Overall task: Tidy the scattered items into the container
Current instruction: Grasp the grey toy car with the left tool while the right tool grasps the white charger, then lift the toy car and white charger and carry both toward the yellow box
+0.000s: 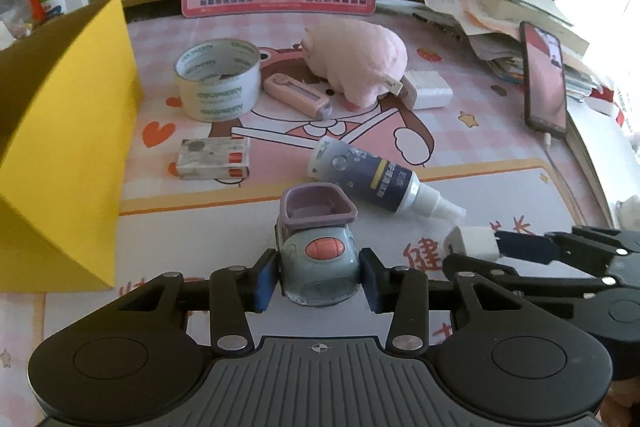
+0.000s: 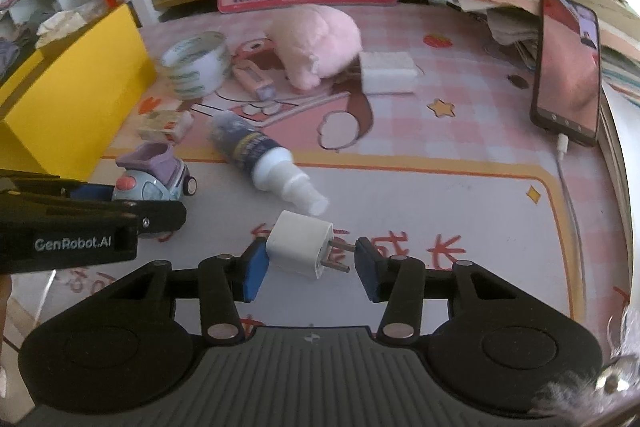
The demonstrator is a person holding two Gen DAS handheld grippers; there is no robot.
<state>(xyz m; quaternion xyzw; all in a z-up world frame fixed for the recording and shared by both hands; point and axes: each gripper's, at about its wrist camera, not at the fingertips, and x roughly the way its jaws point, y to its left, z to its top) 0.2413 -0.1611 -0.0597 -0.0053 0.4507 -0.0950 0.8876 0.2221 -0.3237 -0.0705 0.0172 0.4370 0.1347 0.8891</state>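
Yellow cardboard forms the container (image 1: 68,131), an open box standing on the counter (image 1: 500,187), and everything else lies to its right. Nearest its front corner is a grey-blue toy truck (image 1: 318,259) with a purple tub on its back; the left gripper (image 1: 318,277) has its jaws clamped on the truck's sides, blue pads pressing the body, wheels on the counter. Further right of the container, beyond the truck, a white plug adapter (image 2: 300,247) lies on its side between the jaws of the right gripper (image 2: 308,265): the left pad touches its casing, while the right pad sits just at the prong tips, and I cannot tell whether it presses them. Scattered right of the container and further back lie a small worn box (image 1: 214,158), a roll of clear tape (image 1: 218,79), a pink utility knife (image 1: 298,95), a pink plush toy (image 1: 356,65), a white block (image 1: 430,89) and a dark-labelled spray bottle (image 1: 372,179) on its side. Far from the container, at the counter's opposite edge, a phone (image 1: 546,83) leans against stacked papers.
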